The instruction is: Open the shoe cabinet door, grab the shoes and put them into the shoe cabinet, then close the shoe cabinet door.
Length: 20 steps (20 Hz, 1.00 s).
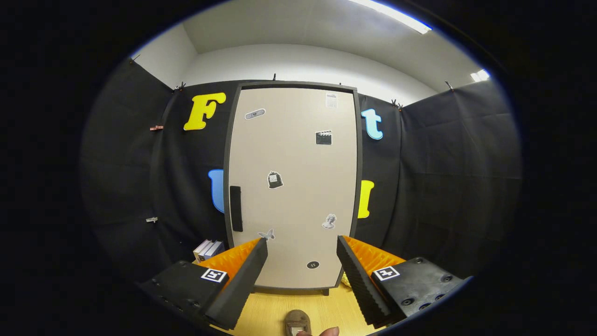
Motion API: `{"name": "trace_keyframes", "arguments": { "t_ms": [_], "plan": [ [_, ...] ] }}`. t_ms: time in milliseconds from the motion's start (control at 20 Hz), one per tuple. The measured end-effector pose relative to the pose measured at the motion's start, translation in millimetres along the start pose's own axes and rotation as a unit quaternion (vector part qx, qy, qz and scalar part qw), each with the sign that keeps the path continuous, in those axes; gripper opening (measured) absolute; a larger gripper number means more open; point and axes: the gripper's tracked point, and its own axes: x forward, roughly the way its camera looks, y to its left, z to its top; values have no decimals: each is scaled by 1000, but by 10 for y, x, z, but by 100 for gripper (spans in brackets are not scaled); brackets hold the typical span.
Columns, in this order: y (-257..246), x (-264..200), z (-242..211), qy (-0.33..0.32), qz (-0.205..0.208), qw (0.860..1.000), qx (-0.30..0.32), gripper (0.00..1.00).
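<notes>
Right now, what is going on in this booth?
A person is holding the tongs toward a tall shoe cabinet standing on the wooden floor. The tongs are open, with nothing between their fingers, and the cabinet lies beyond them. Its door is shut, with the dark handle on its left edge untouched. A brown shoe lies on the floor just below the fingers, and some books lean beside the cabinet's left foot. So no step of the job looks done yet.

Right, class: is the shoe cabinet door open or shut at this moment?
Shut. The shoe cabinet door sits flush inside its dark frame, handle untouched. The hand-held gripper is open, fingers apart, short of the door.
</notes>
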Motion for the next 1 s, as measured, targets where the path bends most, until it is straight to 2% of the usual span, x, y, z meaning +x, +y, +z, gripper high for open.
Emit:
{"name": "trace_keyframes", "arguments": {
  "t_ms": [450,800,1000],
  "plan": [
    [651,326,125,-13,43,999,18,98],
    [1364,982,99,-8,70,997,24,98],
    [1632,1440,-39,2,71,997,25,98]
  ]
}}
